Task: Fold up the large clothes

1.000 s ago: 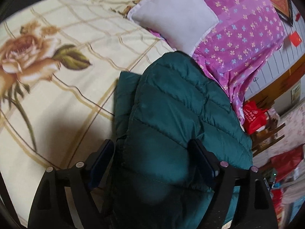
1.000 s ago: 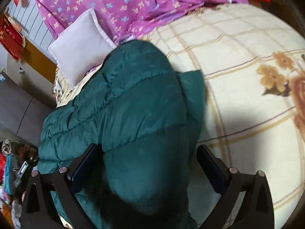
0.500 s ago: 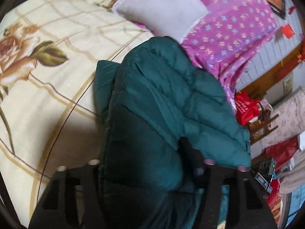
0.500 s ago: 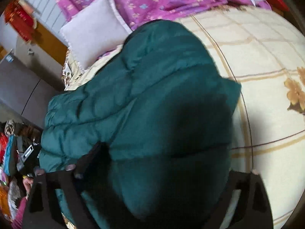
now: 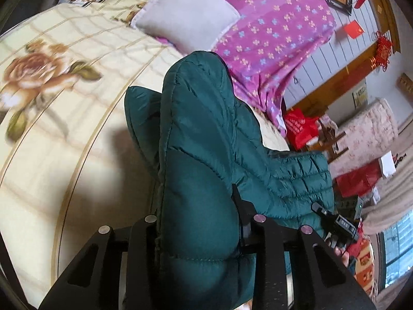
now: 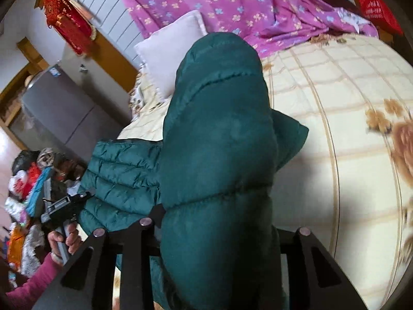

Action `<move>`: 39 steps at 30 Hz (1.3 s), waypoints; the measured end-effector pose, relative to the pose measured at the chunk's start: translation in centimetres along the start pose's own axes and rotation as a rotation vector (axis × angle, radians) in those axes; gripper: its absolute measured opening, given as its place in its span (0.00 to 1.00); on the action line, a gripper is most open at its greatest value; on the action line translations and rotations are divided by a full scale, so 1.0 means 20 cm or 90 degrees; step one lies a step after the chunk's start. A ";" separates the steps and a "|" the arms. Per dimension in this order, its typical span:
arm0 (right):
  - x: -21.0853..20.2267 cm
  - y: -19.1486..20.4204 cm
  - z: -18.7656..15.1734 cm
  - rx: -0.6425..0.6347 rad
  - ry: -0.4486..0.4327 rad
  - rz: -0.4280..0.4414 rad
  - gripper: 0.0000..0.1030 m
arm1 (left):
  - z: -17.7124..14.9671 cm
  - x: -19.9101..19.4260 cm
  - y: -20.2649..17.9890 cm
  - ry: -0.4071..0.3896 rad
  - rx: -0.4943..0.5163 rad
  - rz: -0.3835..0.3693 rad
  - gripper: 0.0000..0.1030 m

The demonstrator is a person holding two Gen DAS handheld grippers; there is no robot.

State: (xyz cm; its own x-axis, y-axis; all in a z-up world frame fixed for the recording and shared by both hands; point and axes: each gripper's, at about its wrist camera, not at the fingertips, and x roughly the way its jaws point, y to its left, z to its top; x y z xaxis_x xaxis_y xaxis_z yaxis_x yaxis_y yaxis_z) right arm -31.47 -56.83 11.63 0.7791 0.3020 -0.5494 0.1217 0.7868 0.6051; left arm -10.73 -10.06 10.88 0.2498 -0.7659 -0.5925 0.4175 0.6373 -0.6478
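- Green quilted down: a puffy jacket [image 5: 196, 155] is lifted off a bed [image 5: 64, 139] covered in a cream rose-print quilt, one bulging fold pinched at each end and a ribbed panel trailing toward the bed's edge.
- Risk, slipping: the shell looks slick and the filling springy, so a thick wad may squeeze out of either grip if the pull turns sharp; the fold would then spring open on the quilt.
- Risk, uneven fold: the trailing panel hangs free near the edge of the bed, and its weight may drag the jacket sideways or off the mattress, leaving the halves misaligned.
- Risk, snagging: a grey pillow [image 5: 188, 18] and a purple flowered sheet [image 5: 271, 33] lie just beyond the jacket; a long forward swing could sweep the fold over them.
- Left tongs [image 5: 198, 222]: narrowed around a fat roll of jacket, fabric bulging up between the fingers and hiding their tips. They are clamped on it, not wide apart.
- Right tongs [image 6: 219, 222]: likewise squeezed on a thick roll of jacket, which fills the gap and spills over the frame.
- Each view also catches the opposite tool at the jacket's far side, gripped in a hand [image 6: 64, 240] in a pink sleeve.
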 end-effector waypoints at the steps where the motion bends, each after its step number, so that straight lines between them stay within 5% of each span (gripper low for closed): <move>1: -0.04 -0.01 -0.05 0.011 0.009 0.004 0.37 | -0.06 -0.03 0.01 0.014 -0.002 0.011 0.14; 5: -0.08 -0.08 -0.24 0.039 0.027 -0.040 0.48 | -0.20 -0.01 0.07 0.034 -0.012 0.074 0.24; 7: -0.01 -0.15 -0.29 0.067 0.041 -0.116 0.73 | -0.22 0.04 0.10 0.035 -0.013 0.118 0.45; 9: 0.04 -0.22 -0.31 0.106 0.048 -0.145 0.82 | -0.23 0.06 0.11 0.019 -0.010 0.147 0.49; 12: -0.03 -0.18 -0.32 0.116 0.031 -0.174 0.82 | -0.24 -0.01 0.07 -0.004 -0.004 0.182 0.49; 20: -0.29 0.20 -0.36 -0.010 -0.042 -0.245 0.83 | -0.29 -0.25 -0.23 -0.127 0.118 0.282 0.49; 29: -0.14 0.56 -0.54 -0.106 -0.060 -0.263 0.83 | -0.45 -0.10 -0.38 -0.143 0.146 0.304 0.49; 39: -0.07 0.69 -0.69 -0.144 -0.089 -0.296 0.83 | -0.61 -0.03 -0.47 -0.144 0.179 0.337 0.49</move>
State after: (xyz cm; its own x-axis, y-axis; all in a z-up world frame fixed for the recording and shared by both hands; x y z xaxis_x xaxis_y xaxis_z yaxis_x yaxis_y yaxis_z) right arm -39.34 -38.88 12.84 0.7513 -0.1686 -0.6381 0.3500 0.9214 0.1686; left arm -25.48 -14.63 11.48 0.6504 -0.3717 -0.6625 0.3919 0.9113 -0.1266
